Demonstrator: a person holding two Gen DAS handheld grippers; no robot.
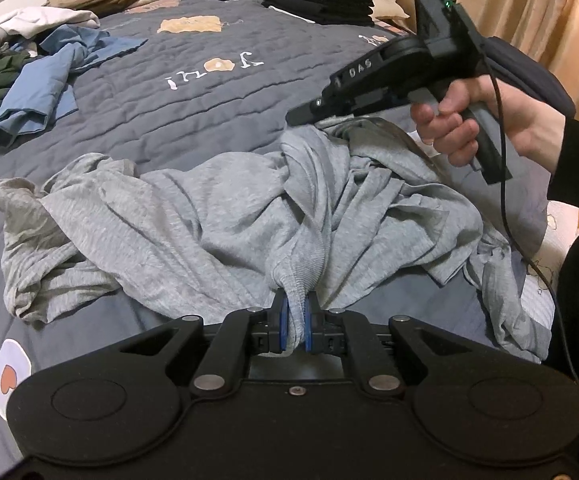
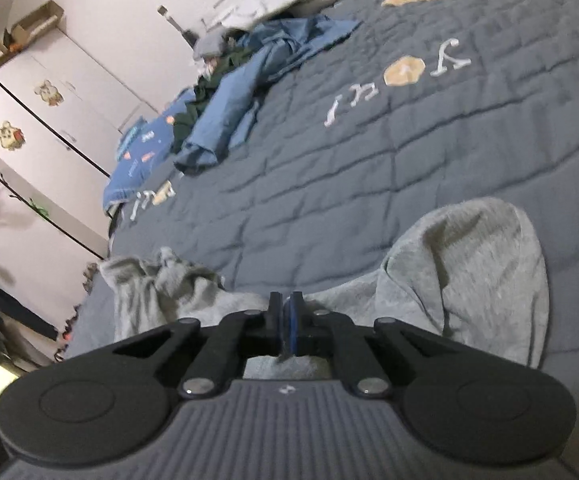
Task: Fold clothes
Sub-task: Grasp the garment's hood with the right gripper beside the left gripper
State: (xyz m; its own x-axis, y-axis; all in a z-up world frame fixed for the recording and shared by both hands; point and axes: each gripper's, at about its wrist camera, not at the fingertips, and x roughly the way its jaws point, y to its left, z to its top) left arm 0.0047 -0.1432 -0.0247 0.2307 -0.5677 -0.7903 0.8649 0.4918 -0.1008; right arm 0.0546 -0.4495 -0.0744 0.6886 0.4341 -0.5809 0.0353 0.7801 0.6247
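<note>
Pinched between the blue pads of the left gripper (image 1: 296,326) at lower centre, a ribbed hem of the crumpled grey knit top (image 1: 209,216) is held, while the right gripper (image 2: 287,328) is closed, seemingly on a thin fold; limp and light on the quilted grey bedspread (image 1: 177,120), it is best taken by hems.

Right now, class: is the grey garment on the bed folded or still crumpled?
Crumpled. The grey garment lies bunched in loose wrinkles on the quilt, with one edge pinched in the left gripper.

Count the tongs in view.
2. Left tongs at the near edge, clamped on the grey shirt; right tongs, held in a hand, pinching the shirt's far side.
</note>
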